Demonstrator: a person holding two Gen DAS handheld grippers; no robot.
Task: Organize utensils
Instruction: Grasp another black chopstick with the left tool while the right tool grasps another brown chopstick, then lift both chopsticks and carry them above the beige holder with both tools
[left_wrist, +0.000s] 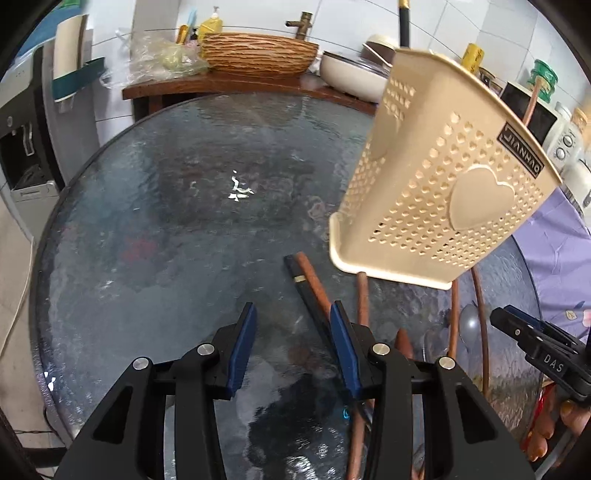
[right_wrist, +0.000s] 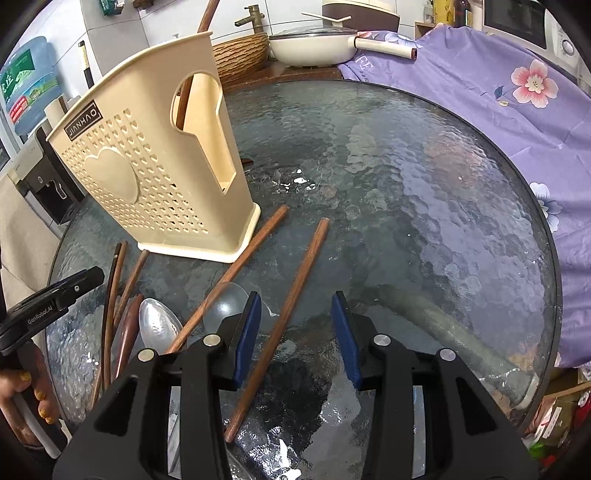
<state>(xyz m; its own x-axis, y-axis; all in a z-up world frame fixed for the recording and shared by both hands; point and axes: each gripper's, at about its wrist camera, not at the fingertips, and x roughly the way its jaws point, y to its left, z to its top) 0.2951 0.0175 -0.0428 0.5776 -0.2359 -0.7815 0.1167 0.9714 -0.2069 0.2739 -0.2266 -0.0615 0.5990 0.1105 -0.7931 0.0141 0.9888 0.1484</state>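
A beige perforated utensil holder (right_wrist: 155, 177) (left_wrist: 443, 192) stands upright on the round glass table (right_wrist: 406, 184), with one wooden handle (right_wrist: 190, 85) sticking out of it. Loose on the glass in front of it lie wooden chopsticks (right_wrist: 236, 273), a metal spoon (right_wrist: 159, 325), a clear plastic spoon (right_wrist: 225, 302) and dark sticks (right_wrist: 110, 295). My right gripper (right_wrist: 297, 328) is open above a wooden chopstick (right_wrist: 295, 295) that runs between its fingers without touching the pads. My left gripper (left_wrist: 293, 343) is open over bare glass, and a black chopstick (left_wrist: 310, 295) runs past its right finger.
A purple floral cloth (right_wrist: 498, 103) covers the table's far right side. Behind the table a wooden counter holds a woven basket (left_wrist: 258, 51), a white pan (right_wrist: 314, 48) and a brass tap. A water dispenser (right_wrist: 33, 88) stands at the left. A person's hand (right_wrist: 22, 398) holds the left gripper.
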